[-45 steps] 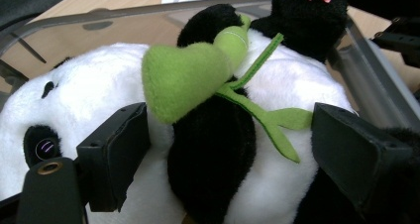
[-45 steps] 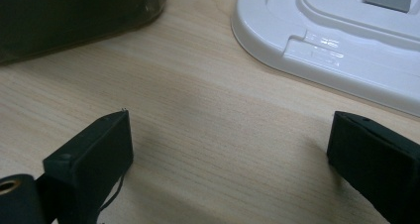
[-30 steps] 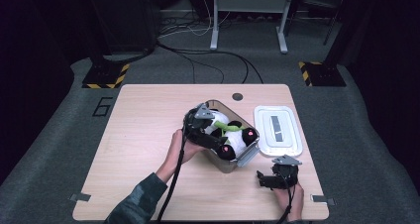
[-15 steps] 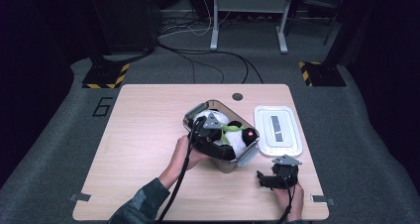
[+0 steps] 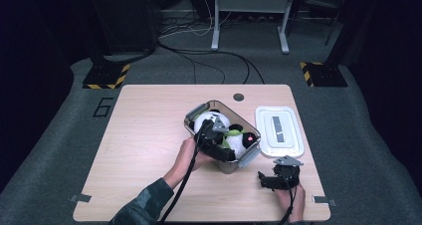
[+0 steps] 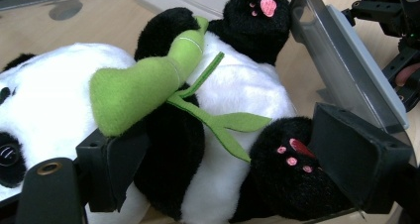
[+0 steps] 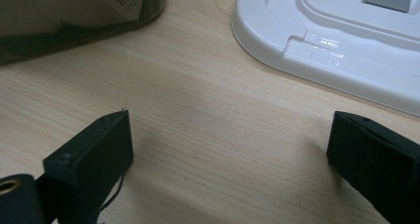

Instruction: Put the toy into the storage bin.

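Note:
A black-and-white panda plush with a green felt bamboo stalk lies in a clear container with grey latches at mid-table. My left gripper reaches down into the container from the near side. Its jaws straddle the panda's belly. One pad presses on the black arm under the bamboo and the other on a pink-padded foot. The panda's white head shows at the far end of the box. My right gripper rests low over bare table near the front right edge, open with nothing between its fingers.
The container's white lid lies flat to the right of the box, just beyond the right gripper. The box's near corner is close to the right gripper. A dark grommet sits at the table's far edge.
My left gripper has sunk and shifted toward the near right of the container, onto the panda. The right gripper and the lid have stayed where they were.

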### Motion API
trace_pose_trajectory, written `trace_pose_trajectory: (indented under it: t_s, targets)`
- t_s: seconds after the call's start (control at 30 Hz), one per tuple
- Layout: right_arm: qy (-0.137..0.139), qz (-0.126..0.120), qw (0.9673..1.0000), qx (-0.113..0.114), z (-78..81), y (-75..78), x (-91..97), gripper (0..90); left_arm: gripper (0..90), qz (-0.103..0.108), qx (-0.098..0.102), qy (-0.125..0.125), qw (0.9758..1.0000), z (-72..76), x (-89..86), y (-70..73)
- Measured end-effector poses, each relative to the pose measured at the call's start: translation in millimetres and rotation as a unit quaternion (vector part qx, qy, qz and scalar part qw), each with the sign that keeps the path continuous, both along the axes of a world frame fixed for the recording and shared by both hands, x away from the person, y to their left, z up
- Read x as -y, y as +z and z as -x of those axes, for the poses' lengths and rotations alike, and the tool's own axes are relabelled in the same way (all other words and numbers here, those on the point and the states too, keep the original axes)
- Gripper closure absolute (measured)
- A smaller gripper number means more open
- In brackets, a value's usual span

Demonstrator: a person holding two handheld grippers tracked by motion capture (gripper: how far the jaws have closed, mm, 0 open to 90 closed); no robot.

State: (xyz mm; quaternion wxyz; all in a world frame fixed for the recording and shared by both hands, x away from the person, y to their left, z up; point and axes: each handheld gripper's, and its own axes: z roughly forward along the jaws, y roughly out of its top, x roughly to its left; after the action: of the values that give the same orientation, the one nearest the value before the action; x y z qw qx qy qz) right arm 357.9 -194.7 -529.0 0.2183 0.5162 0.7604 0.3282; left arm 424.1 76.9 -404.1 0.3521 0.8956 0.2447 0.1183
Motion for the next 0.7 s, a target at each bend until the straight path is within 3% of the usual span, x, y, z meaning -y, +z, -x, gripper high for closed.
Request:
trace_pose_trajectory:
  t_s: [0.13,0.27,0.37,0.47,0.6,0.7]
  targets:
    - [0.000,0.000,1.0000,0.000,0.0,0.0,0.1,3.2,15.5,0.001,0.005,-0.005,1.0000,0.4,-0.5,2.0]
    - [0.001,0.000,1.0000,0.000,-0.1,0.0,0.1,3.2,17.7,0.032,0.014,0.000,0.9994,0.4,-9.2,11.3]
    - [0.001,0.000,1.0000,0.000,-0.1,0.0,0.1,3.2,17.7,0.051,0.022,0.022,0.9982,-5.2,-20.0,21.7]
    - [0.001,0.000,1.0000,0.000,-0.1,0.0,0.1,3.2,17.3,0.048,0.030,0.048,0.9972,-17.2,-27.7,27.9]
    - [0.001,0.000,1.0000,0.000,-0.1,0.0,0.1,3.2,17.5,0.041,0.006,0.072,0.9965,-37.5,-31.0,22.2]
    - [0.001,0.000,1.0000,0.000,-0.1,0.0,0.1,3.2,17.3,0.038,-0.024,0.072,0.9964,-49.7,-31.2,15.0]
